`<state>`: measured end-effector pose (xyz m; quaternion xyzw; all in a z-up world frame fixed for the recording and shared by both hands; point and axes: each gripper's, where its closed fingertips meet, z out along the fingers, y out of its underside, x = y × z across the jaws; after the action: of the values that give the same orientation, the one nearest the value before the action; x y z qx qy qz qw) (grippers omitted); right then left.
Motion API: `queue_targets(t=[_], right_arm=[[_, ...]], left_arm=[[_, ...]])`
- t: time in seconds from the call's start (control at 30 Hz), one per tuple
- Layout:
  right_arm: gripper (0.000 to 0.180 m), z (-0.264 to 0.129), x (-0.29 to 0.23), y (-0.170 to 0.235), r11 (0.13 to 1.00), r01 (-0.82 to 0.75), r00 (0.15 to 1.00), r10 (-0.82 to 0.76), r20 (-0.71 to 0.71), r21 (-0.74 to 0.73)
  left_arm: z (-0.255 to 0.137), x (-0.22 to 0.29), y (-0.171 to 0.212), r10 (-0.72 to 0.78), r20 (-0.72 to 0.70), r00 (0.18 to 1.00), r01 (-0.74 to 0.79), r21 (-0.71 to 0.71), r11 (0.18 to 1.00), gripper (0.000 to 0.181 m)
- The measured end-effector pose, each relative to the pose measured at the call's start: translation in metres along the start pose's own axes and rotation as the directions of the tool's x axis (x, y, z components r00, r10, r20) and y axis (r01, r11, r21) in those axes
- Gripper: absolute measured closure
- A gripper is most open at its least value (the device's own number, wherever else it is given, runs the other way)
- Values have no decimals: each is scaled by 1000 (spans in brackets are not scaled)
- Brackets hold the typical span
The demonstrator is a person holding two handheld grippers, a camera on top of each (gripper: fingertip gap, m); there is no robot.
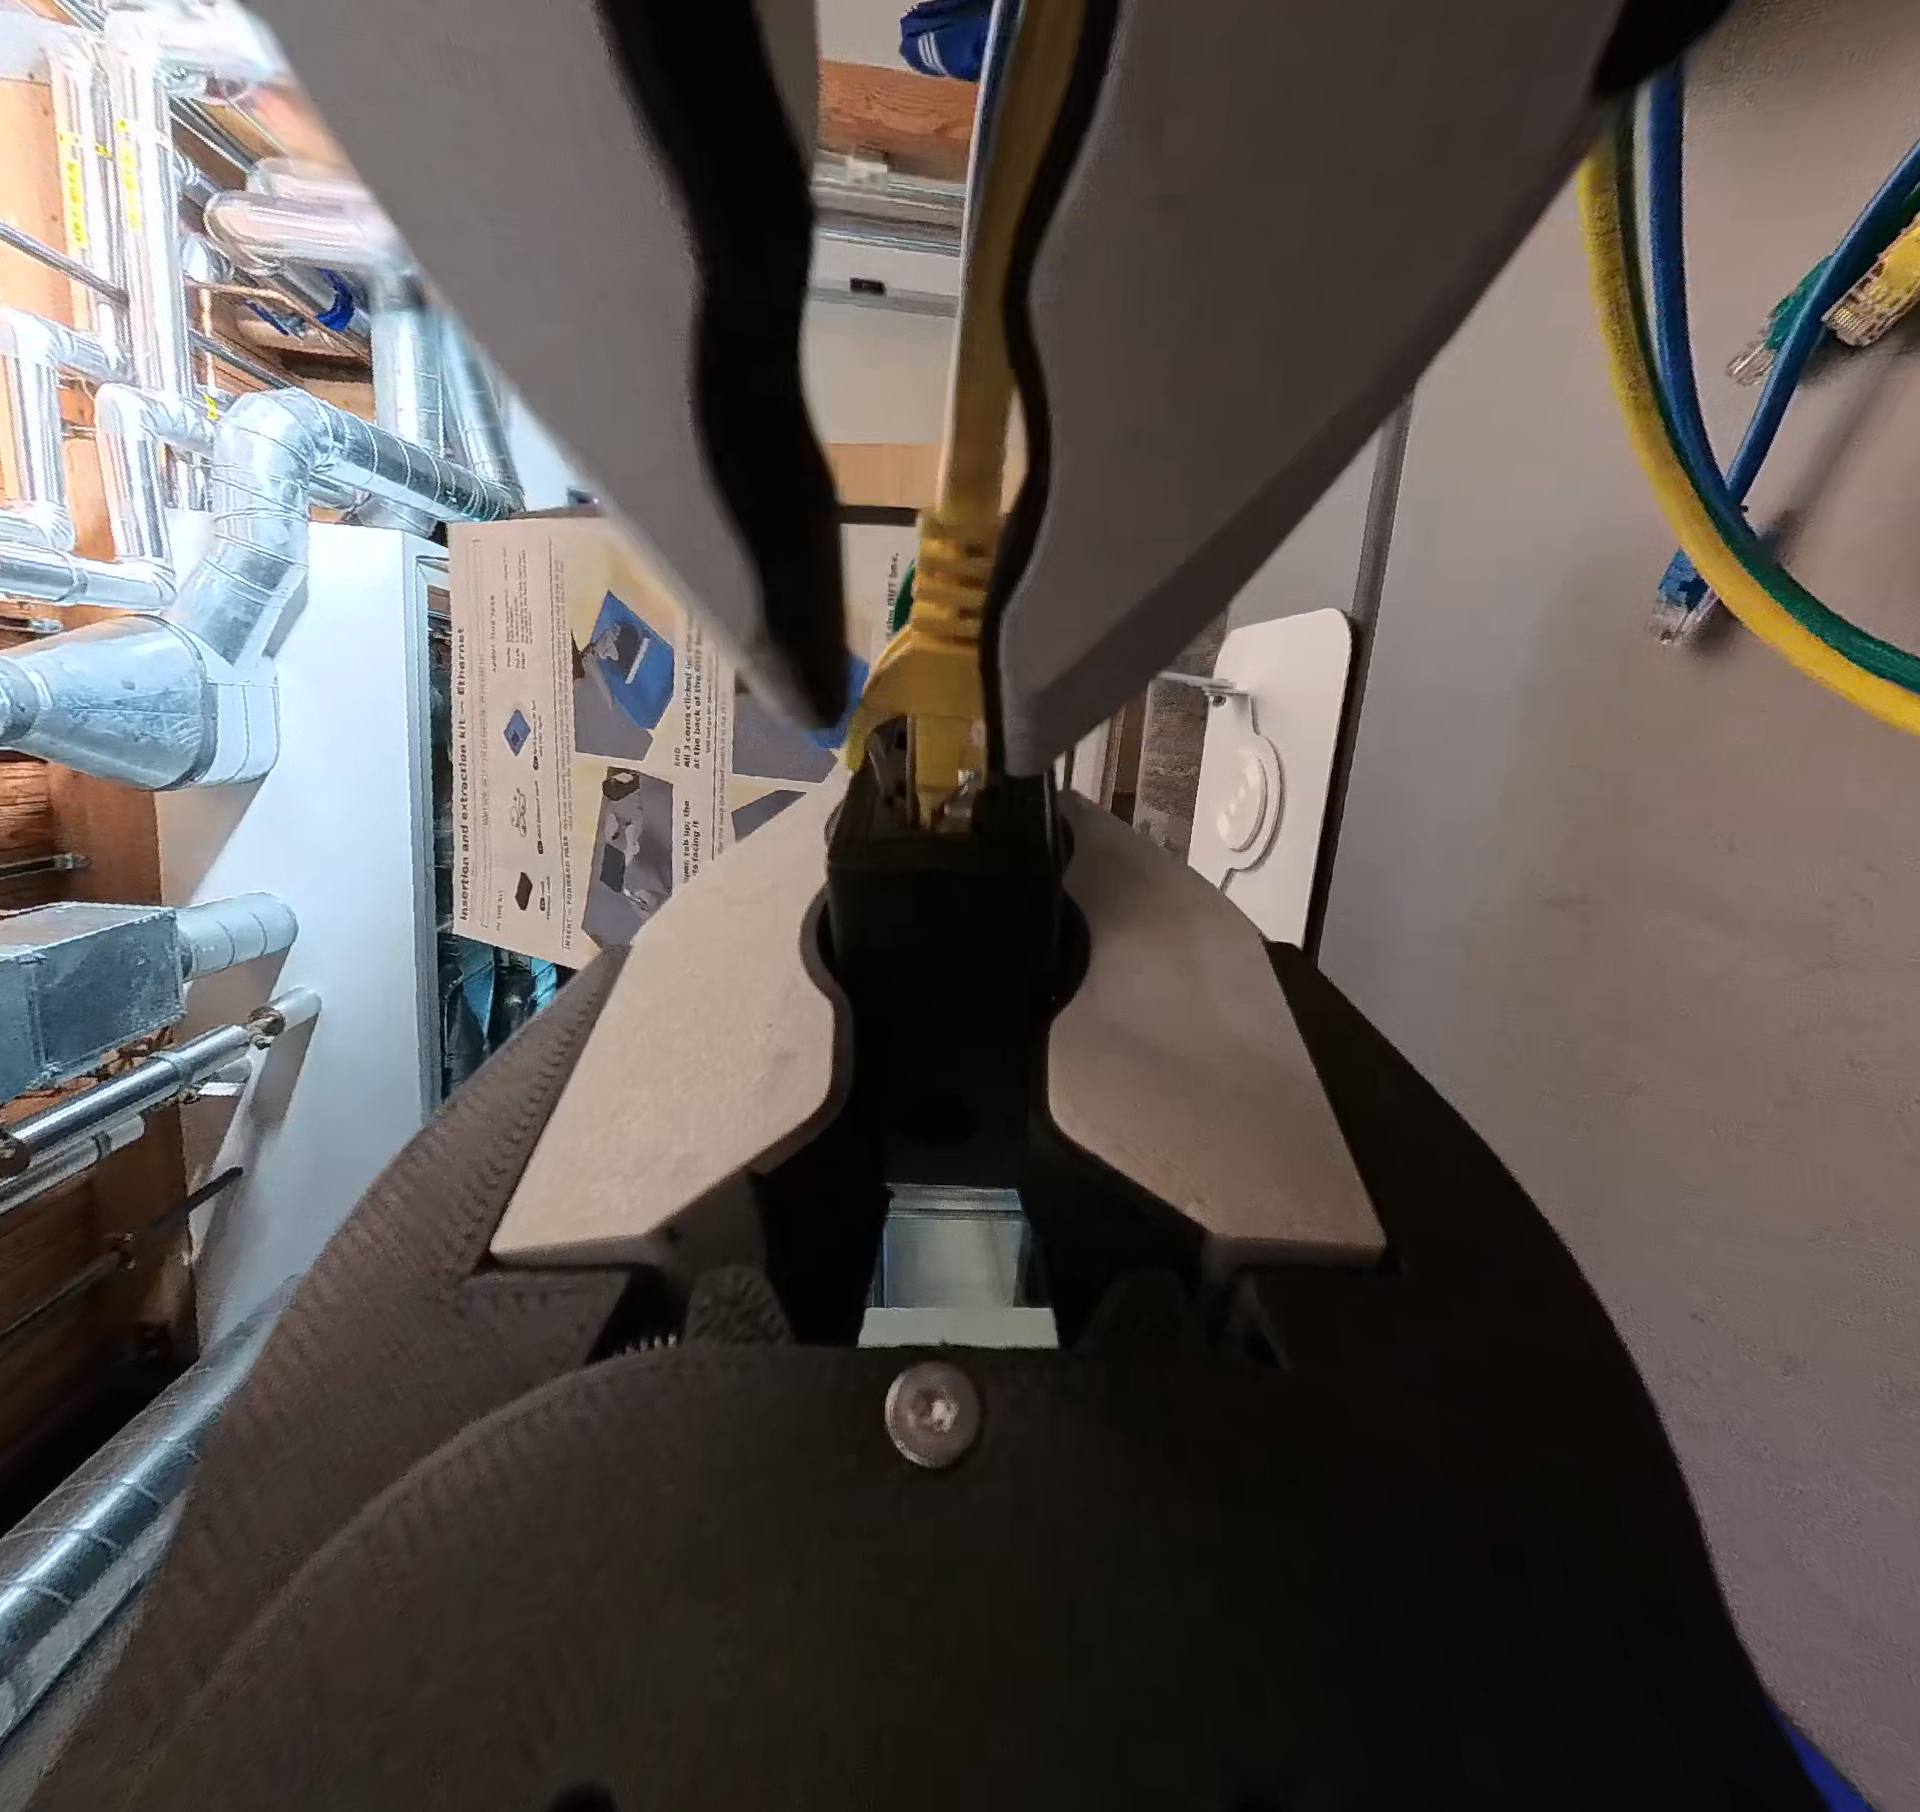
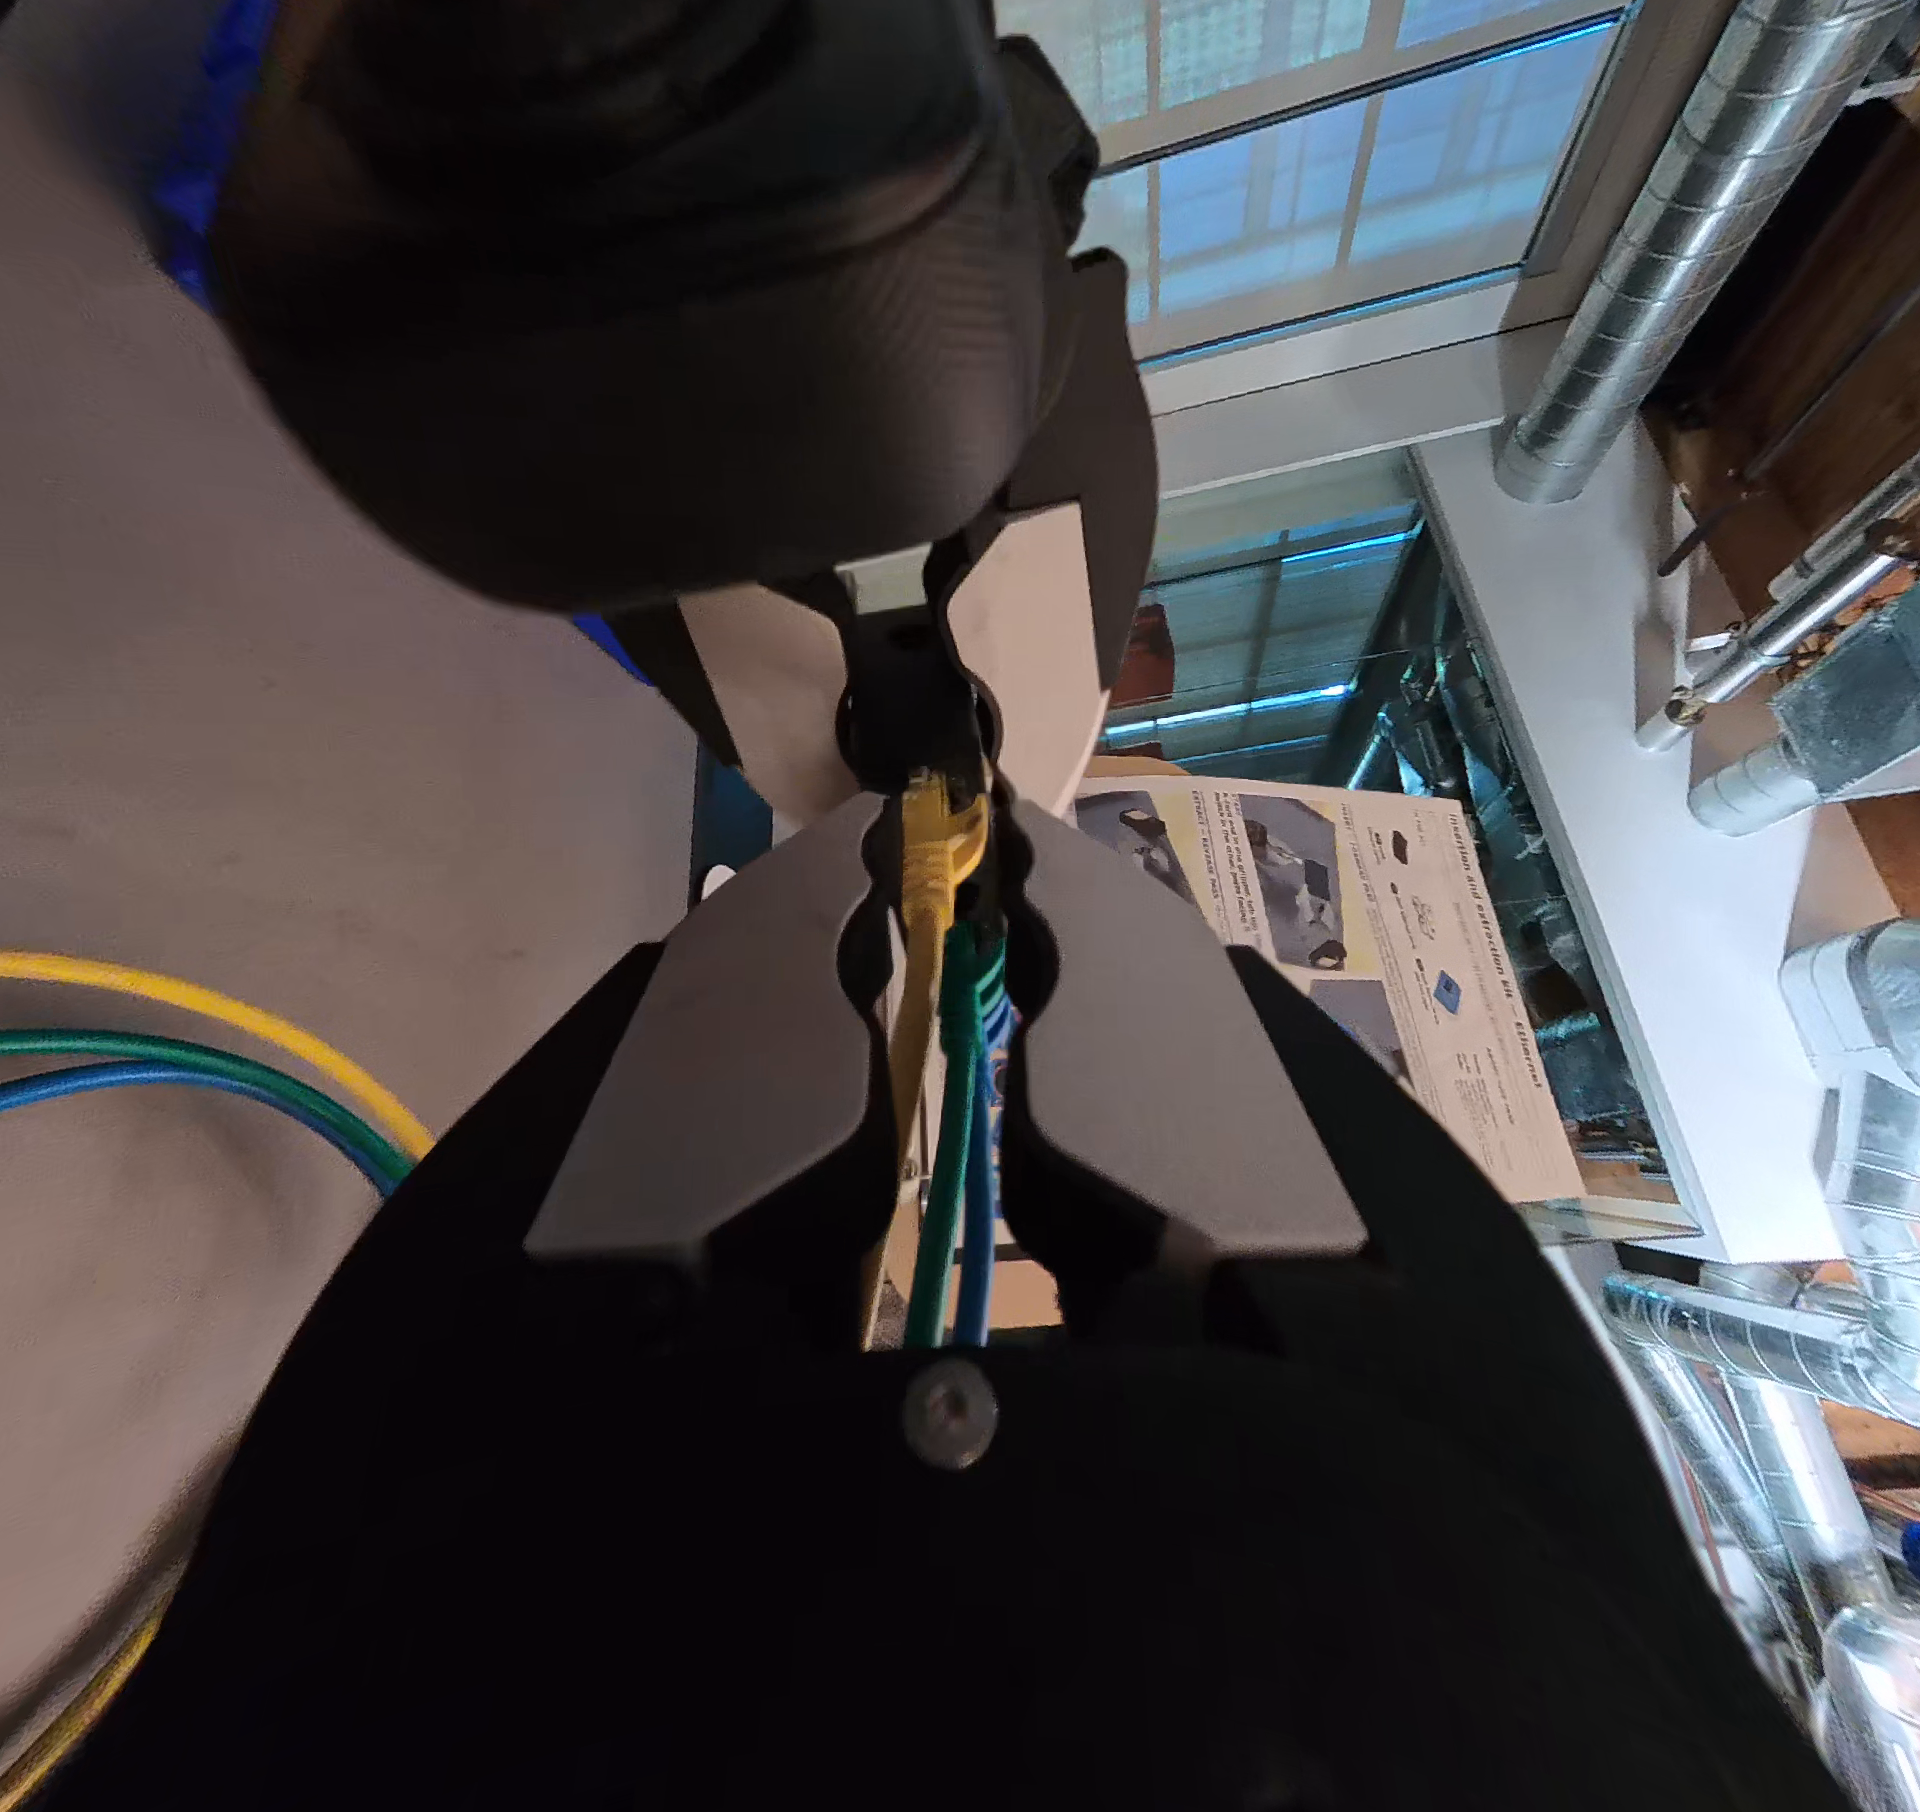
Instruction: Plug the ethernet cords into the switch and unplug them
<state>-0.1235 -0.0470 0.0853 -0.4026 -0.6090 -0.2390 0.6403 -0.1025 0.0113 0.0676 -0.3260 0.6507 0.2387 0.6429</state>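
Observation:
My left gripper [image 1: 945,827] is shut on the small black switch [image 1: 940,931] and holds it off the grey table. My right gripper [image 1: 914,734] comes in from the opposite side. It is shut on the plug of the yellow ethernet cord [image 1: 951,599], whose tip sits at a port of the switch. In the right wrist view my right gripper [image 2: 940,812] grips the yellow plug [image 2: 925,869] against the switch [image 2: 904,692], held by the left gripper [image 2: 914,744]. A green cord [image 2: 961,1087] and a blue cord [image 2: 982,1191] run between the right fingers too; their ends are hidden.
The cords' loose far ends, a blue plug [image 1: 1678,599], a green plug [image 1: 1787,328] and a yellow plug [image 1: 1881,297], lie on the grey table [image 1: 1662,1035]. A printed sheet [image 2: 1403,983] stands behind. A white plate [image 1: 1278,754] lies on the table. Silver ducts [image 1: 208,619] fill the background. Across from one pair of fingers to the other is roughly 6 cm.

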Motion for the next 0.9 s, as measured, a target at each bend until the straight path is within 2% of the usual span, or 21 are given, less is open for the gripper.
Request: queue_targets(t=[0.47, 0.57, 0.9], right_arm=[[162, 0, -1, 6, 995, 82, 996, -83, -13, -57], [164, -3, 2, -1, 994, 107, 993, -108, -48, -17], [164, -5, 0, -5, 996, 86, 996, -85, -39, 15]], left_arm=[[-4, 0, -7, 7, -4, 1000, -7, 18, 1000, 151], [-7, -2, -8, -8, -5, 1000, 8, 28, 1000, 151], [-10, -3, -12, 18, 8, 1000, -18, 47, 999, 151]])
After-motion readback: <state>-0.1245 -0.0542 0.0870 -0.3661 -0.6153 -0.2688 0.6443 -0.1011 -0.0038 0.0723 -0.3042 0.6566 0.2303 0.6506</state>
